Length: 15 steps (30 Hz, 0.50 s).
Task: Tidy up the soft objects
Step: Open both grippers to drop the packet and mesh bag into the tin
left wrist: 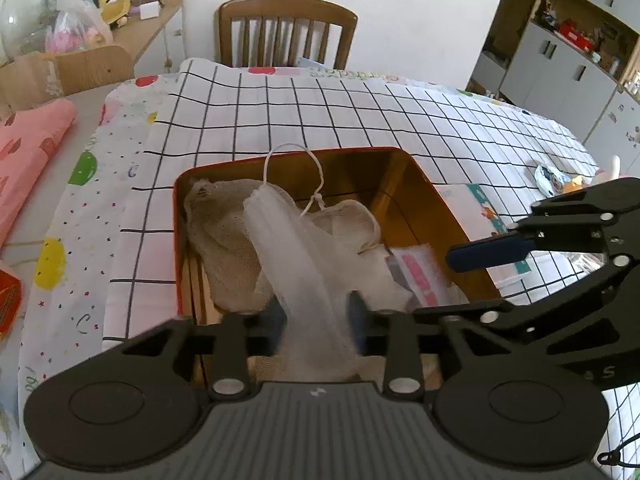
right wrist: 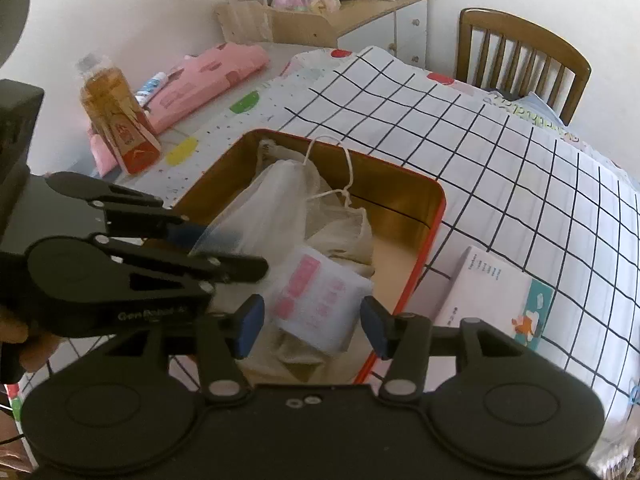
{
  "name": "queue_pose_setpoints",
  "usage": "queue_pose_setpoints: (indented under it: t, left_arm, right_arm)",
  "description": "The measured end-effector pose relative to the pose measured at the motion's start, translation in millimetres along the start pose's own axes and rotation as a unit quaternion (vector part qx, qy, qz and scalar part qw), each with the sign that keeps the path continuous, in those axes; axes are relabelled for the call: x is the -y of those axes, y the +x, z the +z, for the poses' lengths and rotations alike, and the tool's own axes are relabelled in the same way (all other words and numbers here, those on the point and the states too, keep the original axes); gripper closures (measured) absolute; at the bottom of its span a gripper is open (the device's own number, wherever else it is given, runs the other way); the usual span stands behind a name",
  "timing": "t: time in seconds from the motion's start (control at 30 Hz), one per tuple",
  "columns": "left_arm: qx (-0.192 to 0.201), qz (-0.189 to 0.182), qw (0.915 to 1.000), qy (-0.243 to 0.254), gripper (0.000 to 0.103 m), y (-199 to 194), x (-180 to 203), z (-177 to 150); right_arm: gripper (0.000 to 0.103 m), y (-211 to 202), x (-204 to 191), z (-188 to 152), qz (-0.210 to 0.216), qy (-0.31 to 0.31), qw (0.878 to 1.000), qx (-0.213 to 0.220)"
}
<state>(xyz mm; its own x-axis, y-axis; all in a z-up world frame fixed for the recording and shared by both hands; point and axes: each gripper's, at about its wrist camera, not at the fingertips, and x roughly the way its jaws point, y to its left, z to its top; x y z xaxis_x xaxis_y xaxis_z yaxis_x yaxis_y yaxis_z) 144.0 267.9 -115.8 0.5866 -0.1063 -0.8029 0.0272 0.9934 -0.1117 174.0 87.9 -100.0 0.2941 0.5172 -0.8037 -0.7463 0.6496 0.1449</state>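
A red tin box [left wrist: 175, 240] with a gold inside stands on the checked tablecloth. In it lie a beige net pouch [left wrist: 224, 252], a white mesh bag [left wrist: 280, 240] with a white drawstring loop, and a clear packet with pink print [left wrist: 420, 276]. My left gripper [left wrist: 318, 320] is over the box's near end. Its jaws stand apart with the white mesh bag running up between them. My right gripper [right wrist: 312, 330] is open just above the pink-printed packet [right wrist: 316, 292], touching nothing. From the right wrist, the left gripper [right wrist: 216, 248] shows with the mesh bag [right wrist: 260, 216] draped through it.
A white booklet [right wrist: 492, 292] lies right of the box [right wrist: 438, 216]. A bottle of amber liquid [right wrist: 116, 120] and folded pink cloth [right wrist: 208, 76] sit at the table's left. A wooden chair [left wrist: 286, 28] stands behind the table. Small toys [left wrist: 560, 180] lie far right.
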Motion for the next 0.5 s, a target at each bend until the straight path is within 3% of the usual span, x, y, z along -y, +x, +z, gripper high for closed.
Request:
queue_pose_setpoints:
  t: [0.03,0.07,0.5]
  left_arm:
    - [0.002,0.004,1.0,-0.003,0.044,-1.3,-1.3,-0.2]
    - [0.005,0.002,1.0,-0.008,0.036,-3.1,-2.9,-0.3]
    - [0.051,-0.008,0.9987,0.005,0.035,-51.8,18.0,-1.2]
  right_arm:
    - [0.049,-2.5,0.3,-0.7,0.001,0.0,1.0,0.002]
    - [0.048,-4.8,1.1,-1.2,0.004,0.0,1.0,0.004]
    - [0.04,-66.3,6.0,-13.5,0.029,0.013,0.998,0.057]
